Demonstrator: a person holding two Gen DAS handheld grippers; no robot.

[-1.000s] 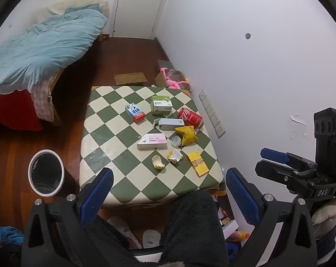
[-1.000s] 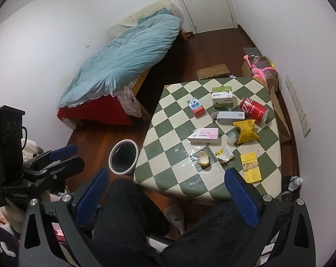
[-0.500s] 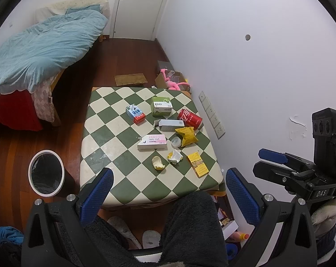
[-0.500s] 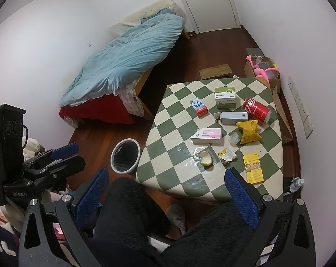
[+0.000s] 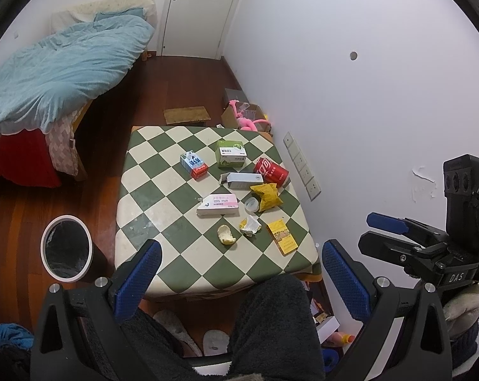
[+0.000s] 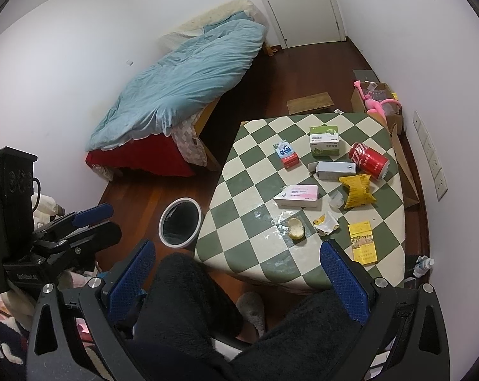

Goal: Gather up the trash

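Trash lies on a green-and-white checked table (image 5: 163, 171) (image 6: 255, 133): a red can (image 5: 271, 171) (image 6: 369, 160), a yellow snack bag (image 5: 268, 195) (image 6: 357, 190), a pink-white box (image 5: 218, 204) (image 6: 298, 195), a green box (image 5: 230, 153), a small milk carton (image 5: 193, 165), a grey box (image 5: 242, 180), a crumpled wrapper (image 5: 249, 225), a bread piece (image 5: 225, 234) and a yellow pack (image 5: 281, 236). A white-rimmed bin (image 5: 65, 250) (image 6: 180, 221) stands on the floor left of the table. My left gripper (image 5: 239, 279) and right gripper (image 6: 236, 277) are open and empty, high above my lap.
A bed with a blue duvet (image 5: 58, 66) is at the left. A cardboard box with a pink toy (image 5: 249, 119) sits behind the table by the white wall. Slippers (image 5: 176, 327) are under the table edge. A closed door (image 5: 201, 12) is at the far end.
Both views have shifted slightly, the table sitting a little higher and farther. Both grippers stay open and nothing on the table has moved.
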